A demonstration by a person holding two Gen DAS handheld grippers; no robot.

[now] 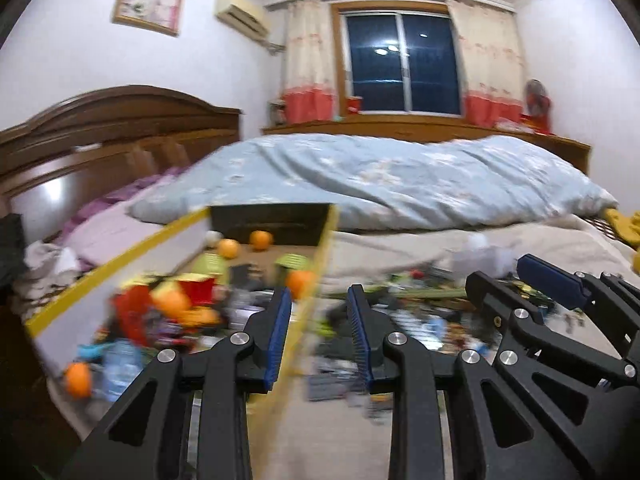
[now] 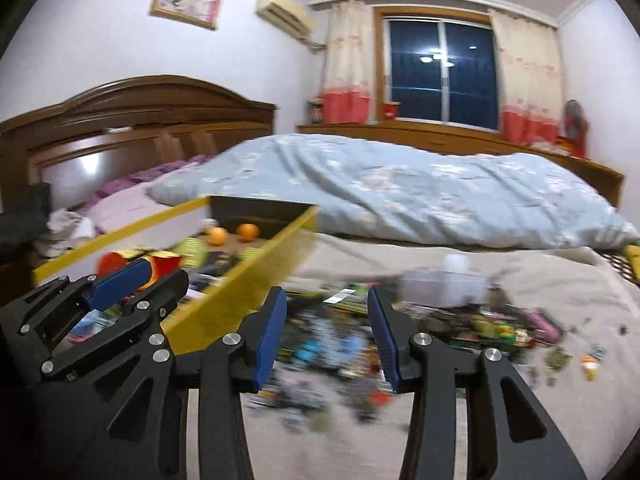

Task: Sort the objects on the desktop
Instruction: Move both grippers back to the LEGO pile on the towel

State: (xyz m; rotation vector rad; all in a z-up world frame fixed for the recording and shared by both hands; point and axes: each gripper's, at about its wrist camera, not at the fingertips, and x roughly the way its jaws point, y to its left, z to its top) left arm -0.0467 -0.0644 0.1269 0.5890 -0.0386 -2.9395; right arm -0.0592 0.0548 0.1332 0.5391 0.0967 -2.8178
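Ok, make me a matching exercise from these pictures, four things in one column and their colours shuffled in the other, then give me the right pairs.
Things:
1. Quilt
2. Box rim
3. Headboard
4. Round fruits at the far end of the box

Colours:
A. Orange
B. Dark brown wood
C. Light blue with pale flowers
D. Yellow

Right pairs: 1-C, 2-D, 3-B, 4-A

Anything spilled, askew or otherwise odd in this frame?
Yes. A heap of small packets and wrappers lies strewn loose over the bed sheet, beside the yellow-edged box rather than in it. Oranges sit inside the box among more clutter. Motion blur hides finer detail.
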